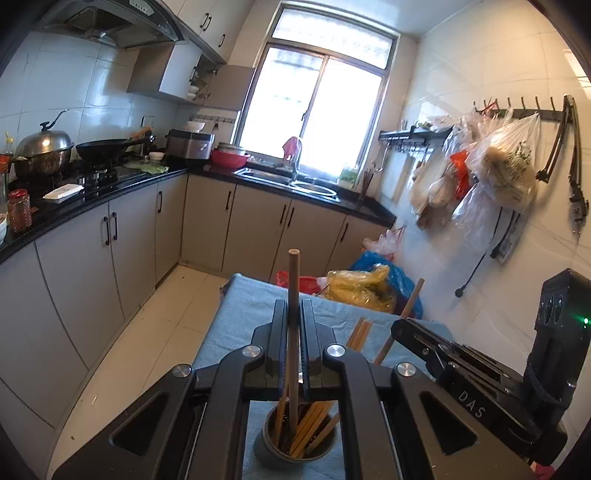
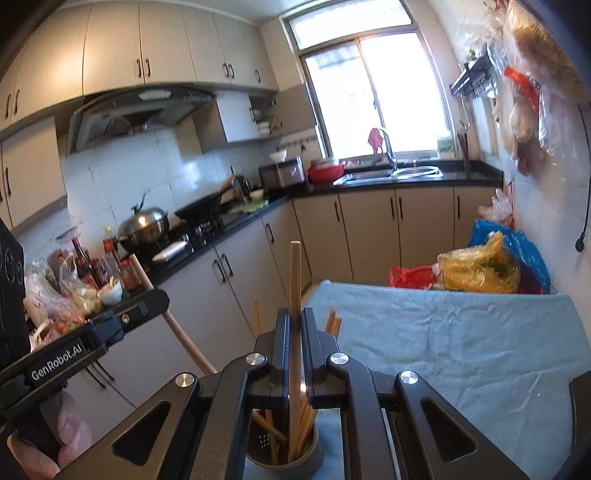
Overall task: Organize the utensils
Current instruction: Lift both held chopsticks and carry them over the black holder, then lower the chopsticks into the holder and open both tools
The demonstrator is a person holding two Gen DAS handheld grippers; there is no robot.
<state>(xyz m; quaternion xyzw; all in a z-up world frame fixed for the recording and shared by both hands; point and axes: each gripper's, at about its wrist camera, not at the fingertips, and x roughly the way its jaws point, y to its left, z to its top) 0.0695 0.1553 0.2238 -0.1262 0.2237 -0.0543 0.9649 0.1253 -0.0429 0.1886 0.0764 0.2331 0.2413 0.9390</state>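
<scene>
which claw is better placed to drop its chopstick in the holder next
Left, narrowly: the left claw holds its chopstick upright over the holder middle; the right claw has its stick nearer the rim.

A home kitchen is shown: a wok [image 1: 105,148] and lidded pot [image 1: 42,151] on a hob under a hood [image 1: 107,22], a sink [image 1: 288,181] below the window [image 1: 317,99], cupboards [image 2: 147,48], bags [image 1: 498,166] hung on wall hooks

My left gripper [image 1: 293,325] clamps a wooden chopstick [image 1: 293,295] upright above the near grey holder [image 1: 269,448], right gripper [image 1: 402,328] just beside.
</scene>
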